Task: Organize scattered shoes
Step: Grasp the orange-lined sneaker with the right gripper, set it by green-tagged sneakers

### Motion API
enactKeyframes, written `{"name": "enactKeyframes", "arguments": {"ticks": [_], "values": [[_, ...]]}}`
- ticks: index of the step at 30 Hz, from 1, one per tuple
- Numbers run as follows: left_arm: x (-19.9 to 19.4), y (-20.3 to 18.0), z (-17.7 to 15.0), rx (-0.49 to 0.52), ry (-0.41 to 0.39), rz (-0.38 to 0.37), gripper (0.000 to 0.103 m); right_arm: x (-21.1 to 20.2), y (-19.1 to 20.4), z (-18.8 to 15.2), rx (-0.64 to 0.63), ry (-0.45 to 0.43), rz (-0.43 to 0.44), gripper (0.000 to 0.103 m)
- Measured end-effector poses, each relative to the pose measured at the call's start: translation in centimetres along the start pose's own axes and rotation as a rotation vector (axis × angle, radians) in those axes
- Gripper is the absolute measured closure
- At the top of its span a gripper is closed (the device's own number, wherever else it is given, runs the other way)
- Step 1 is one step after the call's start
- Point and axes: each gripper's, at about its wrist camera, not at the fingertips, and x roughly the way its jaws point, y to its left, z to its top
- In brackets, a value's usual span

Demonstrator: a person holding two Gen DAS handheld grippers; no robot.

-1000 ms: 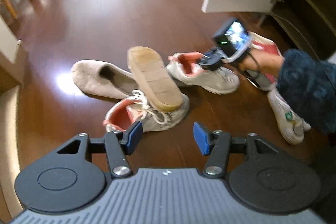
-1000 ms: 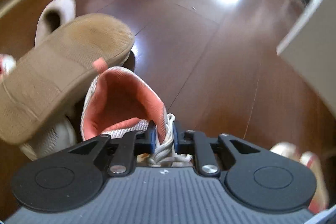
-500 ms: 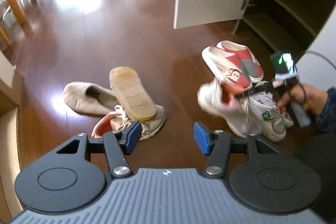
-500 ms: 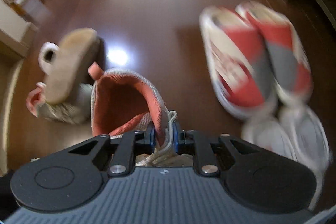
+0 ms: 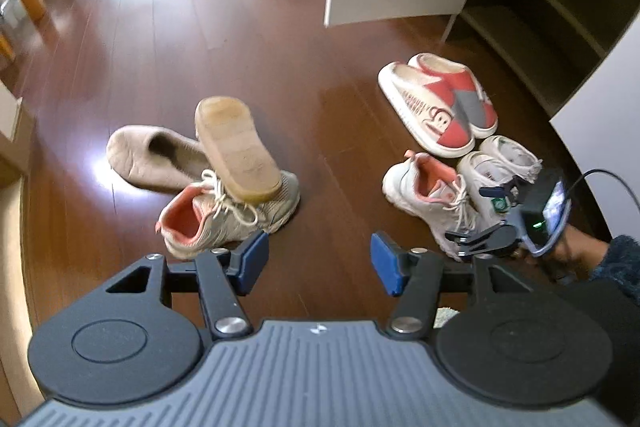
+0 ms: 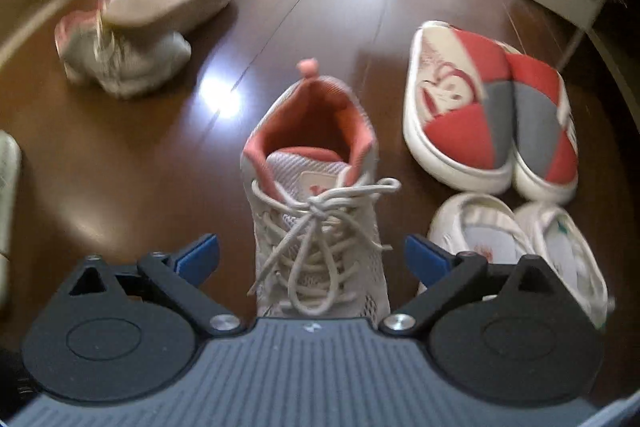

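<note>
Two sneakers point(image 6: 316, 223) point(image 5: 228, 215), well apart.

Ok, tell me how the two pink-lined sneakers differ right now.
The near sneaker stands alone, upright, beside the white shoes; the far sneaker lies in the pile. Nothing rests on the near one; a tan slipper lies sole-up across the far one. The right gripper straddles the near one, jaws opening, pads clear of it; no gripper is at the far one. Both are grey mesh, laced, pink-lined.
</note>
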Motion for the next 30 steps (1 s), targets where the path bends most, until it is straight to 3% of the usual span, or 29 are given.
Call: {"name": "enactKeyframes", "arguments": {"ticks": [1,3,5,7,15,23,25,27,29,30], "values": [[0.1,0.0,0.1,-0.001,-0.002,0.006,0.043,1.5,0.3,0.3,0.015,0.007,-0.044,0.008],[0.1,0.0,0.1,0.002,-0.008,0.013,0.042,3.1,0.0,0.2,0.115,0.026,-0.066,0.024],[0.1,-0.1,0.0,0.018,-0.016,0.021,0.042,3.0,0.3,-0.4,0.194,0.012,-0.096,0.030],[0.2,-0.2,-0.1,0.028,-0.010,0.029,0.042,2.4,1.5,-1.5,0.176,0.016,-0.155,0.034],[0.2,-0.3,-0.6,0.044,-0.003,0.034,0.042,0.7,1.6,-4.1,0.232,0.037,-0.214,0.035],[0.2,0.7,-0.9,0.015,0.002,0.061,0.042,0.9,1.1,-3.7,0.394,0.097,-0.285,0.035],[0.3,0.8,-1.0,0.021,0.004,0.067,0.042,1.1,1.2,-3.7,0.386,0.098,-0.297,0.032],[0.5,0.9,-1.2,0.034,0.008,0.078,0.041,1.3,1.2,-3.8,0.362,0.105,-0.294,0.023],[1.2,1.2,-1.5,0.057,0.015,0.098,0.020,1.0,0.9,-3.8,0.332,0.126,-0.277,0.020],[1.7,1.4,-1.7,0.073,0.019,0.104,0.019,0.1,0.6,-3.7,0.345,0.111,-0.258,0.018]]}}
